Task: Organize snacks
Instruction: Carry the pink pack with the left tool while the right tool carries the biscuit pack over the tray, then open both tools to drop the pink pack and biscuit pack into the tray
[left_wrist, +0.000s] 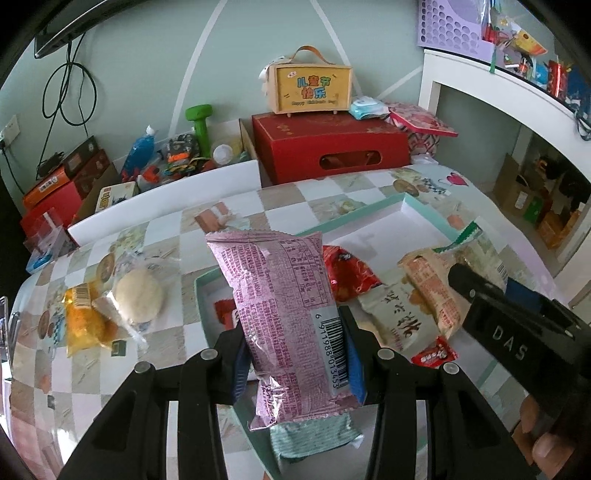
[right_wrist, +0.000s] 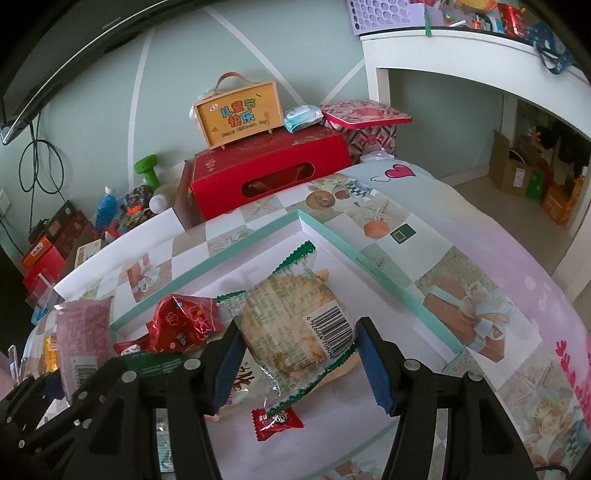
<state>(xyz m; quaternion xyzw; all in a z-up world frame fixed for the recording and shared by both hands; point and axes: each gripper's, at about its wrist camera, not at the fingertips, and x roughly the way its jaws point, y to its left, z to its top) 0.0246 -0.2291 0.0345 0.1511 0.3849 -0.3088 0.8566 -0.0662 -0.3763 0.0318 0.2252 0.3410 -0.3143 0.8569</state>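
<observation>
In the left wrist view my left gripper (left_wrist: 295, 354) is shut on a pink snack packet (left_wrist: 280, 295), its blue pads pressing both sides near the barcode. The packet hangs over the near left part of a teal-rimmed white tray (left_wrist: 406, 201), above a teal packet (left_wrist: 314, 439). My right gripper (right_wrist: 299, 365) is shut on a clear, green-edged cracker packet (right_wrist: 295, 325) over the middle of the tray (right_wrist: 369, 258). Red foil packets (right_wrist: 181, 325), a beige packet (left_wrist: 399, 317) and a small red candy (right_wrist: 277, 422) lie inside. The pink packet (right_wrist: 83, 339) shows at the left.
A wrapped bun (left_wrist: 138, 295) and a yellow packet (left_wrist: 83, 321) lie on the checked tablecloth left of the tray. Behind the table stand a red box (left_wrist: 332, 147) with a yellow carry box (left_wrist: 310, 88) on top. A white shelf (left_wrist: 498, 81) is at the right.
</observation>
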